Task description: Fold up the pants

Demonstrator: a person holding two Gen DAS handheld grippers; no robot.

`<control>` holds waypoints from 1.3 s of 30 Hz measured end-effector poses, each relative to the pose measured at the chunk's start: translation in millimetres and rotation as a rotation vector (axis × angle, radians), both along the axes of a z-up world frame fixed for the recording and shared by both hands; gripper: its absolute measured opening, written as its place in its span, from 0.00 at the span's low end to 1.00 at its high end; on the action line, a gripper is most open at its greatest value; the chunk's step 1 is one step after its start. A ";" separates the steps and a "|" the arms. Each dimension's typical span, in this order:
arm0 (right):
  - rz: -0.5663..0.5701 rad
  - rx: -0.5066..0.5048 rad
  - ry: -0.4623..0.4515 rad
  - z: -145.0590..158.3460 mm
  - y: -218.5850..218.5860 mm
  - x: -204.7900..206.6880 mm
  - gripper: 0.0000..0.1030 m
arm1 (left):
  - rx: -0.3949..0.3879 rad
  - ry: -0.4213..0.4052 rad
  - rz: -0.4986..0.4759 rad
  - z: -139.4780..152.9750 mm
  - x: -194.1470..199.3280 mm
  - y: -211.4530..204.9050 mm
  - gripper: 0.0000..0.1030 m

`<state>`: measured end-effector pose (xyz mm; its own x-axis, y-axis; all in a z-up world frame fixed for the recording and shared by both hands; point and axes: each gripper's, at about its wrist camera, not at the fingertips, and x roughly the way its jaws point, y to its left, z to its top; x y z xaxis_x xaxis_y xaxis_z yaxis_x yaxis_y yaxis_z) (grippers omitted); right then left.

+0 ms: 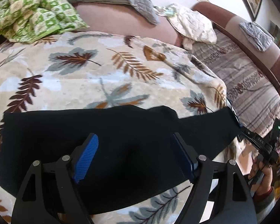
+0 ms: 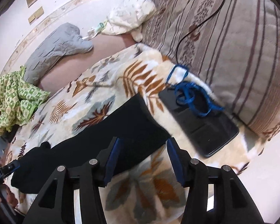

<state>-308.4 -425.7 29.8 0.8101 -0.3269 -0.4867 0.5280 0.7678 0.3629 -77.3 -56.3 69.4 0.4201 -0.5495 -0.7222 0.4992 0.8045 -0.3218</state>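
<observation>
Left wrist view: blue-padded left gripper (image 1: 134, 156), jaws apart, clamped on nothing, poised over black soft-fabric pants (image 1: 106, 149) spread flat across leaf-patterned fleece blanket (image 1: 95, 71) on bed. Limp, light, likely to sag and crease; best taken at hem or waistband edge.

Right wrist view: blue-padded right gripper (image 2: 142, 160), jaws apart, empty, over pants' narrow end; dark flat device (image 2: 199, 123) with blue cord (image 2: 190, 97) just beside.

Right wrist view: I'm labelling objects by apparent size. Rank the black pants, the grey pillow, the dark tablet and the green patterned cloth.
1. black pants
2. Close: dark tablet, grey pillow, green patterned cloth; differing distance makes ranking unsure.
</observation>
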 end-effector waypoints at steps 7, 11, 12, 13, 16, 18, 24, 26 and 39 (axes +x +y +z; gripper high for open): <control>0.142 -0.085 -0.045 8.6 30.9 21.9 0.60 | -0.009 -0.028 0.098 3.4 5.0 29.8 0.78; 0.224 -0.124 -0.037 8.8 55.0 39.8 0.61 | 0.005 -0.029 0.126 0.7 5.0 42.5 0.78; 0.239 -0.129 -0.035 8.7 59.9 42.9 0.61 | 0.010 -0.032 0.131 0.2 4.8 44.8 0.78; 0.254 -0.136 -0.033 8.9 65.3 46.6 0.61 | 0.015 -0.037 0.136 0.2 4.1 46.9 0.78; 0.289 -0.146 -0.024 8.2 77.9 55.6 0.63 | 0.020 -0.051 0.145 1.8 1.0 53.7 0.78; 0.305 -0.153 -0.017 7.1 84.9 59.5 0.64 | 0.014 -0.053 0.151 3.2 -0.4 58.6 0.78; 0.352 -0.172 0.010 3.8 106.0 73.7 0.65 | -0.025 -0.058 0.202 7.5 -4.5 83.0 0.79; 0.366 -0.181 0.018 3.3 111.3 77.1 0.66 | -0.041 -0.057 0.220 8.5 -5.3 91.4 0.79; 0.385 -0.162 0.021 0.3 119.8 86.2 0.68 | -0.064 -0.046 0.236 8.2 -6.8 104.0 0.80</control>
<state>-222.2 -305.9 30.2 0.8787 -0.0754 -0.4714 0.1967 0.9570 0.2135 -84.1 47.7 77.6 0.5737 -0.4758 -0.6667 0.3146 0.8795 -0.3570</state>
